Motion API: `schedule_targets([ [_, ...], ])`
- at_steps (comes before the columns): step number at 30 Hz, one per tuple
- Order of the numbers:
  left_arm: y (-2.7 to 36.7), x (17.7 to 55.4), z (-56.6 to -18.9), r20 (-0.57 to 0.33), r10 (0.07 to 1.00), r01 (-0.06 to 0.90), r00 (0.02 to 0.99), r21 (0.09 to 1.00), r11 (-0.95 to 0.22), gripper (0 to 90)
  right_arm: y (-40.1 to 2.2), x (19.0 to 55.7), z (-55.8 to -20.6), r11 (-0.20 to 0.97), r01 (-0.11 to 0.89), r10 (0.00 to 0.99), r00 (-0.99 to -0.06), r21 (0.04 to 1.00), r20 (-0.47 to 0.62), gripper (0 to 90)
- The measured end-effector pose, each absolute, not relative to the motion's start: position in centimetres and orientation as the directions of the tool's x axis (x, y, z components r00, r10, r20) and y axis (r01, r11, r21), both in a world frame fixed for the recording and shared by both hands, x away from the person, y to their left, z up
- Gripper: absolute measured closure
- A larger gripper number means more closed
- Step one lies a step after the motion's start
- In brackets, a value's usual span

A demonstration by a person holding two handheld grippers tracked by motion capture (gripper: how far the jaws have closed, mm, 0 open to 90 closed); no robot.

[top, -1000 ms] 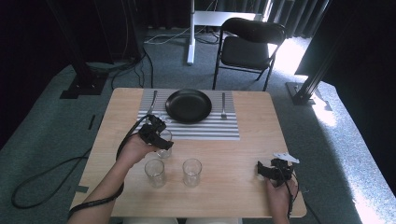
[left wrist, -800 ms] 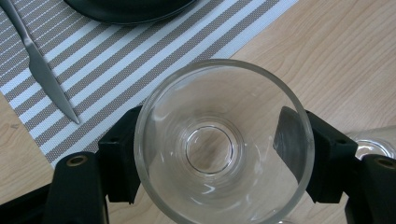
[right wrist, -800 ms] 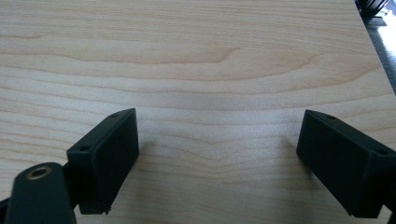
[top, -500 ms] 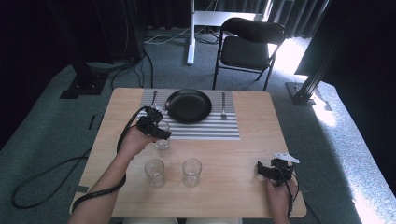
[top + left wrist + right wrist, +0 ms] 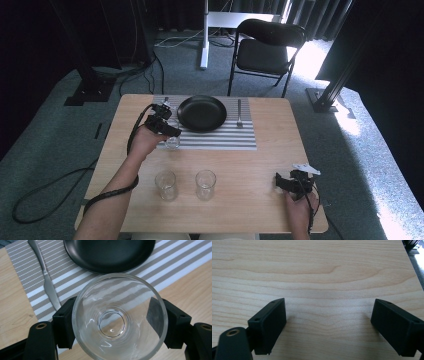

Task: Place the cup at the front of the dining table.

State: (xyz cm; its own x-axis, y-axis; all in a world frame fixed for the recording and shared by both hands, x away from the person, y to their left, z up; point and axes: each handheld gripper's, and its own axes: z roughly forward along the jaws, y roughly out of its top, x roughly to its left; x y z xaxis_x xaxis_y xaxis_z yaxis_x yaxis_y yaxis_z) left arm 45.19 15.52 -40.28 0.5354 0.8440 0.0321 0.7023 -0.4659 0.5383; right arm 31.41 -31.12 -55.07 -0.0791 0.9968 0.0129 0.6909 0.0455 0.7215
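We're clamping the glass squarely between our left gripper jaws, hovering over the striped placemat, at eight o'clock from the black plate; forearm reaching forward, right gripper gaping empty.

Your left gripper at ten o'clock, jaws clamped, forearm outstretched, your right gripper at four o'clock, jaws spread wide, resting low.

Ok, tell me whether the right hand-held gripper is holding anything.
No, the right hand-held gripper stands open, with bare wooden table between its jaws.
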Motion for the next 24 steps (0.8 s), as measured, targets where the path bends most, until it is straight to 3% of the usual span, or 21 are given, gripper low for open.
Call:
schedule_targets([
  [24,16.0,50.5,-41.1,0.027,0.878,0.736,0.477,0.534,-0.416,28.5,-31.1,31.4,-55.1,0.046,0.691,0.997,-0.079,0.722,0.013,12.3],
])
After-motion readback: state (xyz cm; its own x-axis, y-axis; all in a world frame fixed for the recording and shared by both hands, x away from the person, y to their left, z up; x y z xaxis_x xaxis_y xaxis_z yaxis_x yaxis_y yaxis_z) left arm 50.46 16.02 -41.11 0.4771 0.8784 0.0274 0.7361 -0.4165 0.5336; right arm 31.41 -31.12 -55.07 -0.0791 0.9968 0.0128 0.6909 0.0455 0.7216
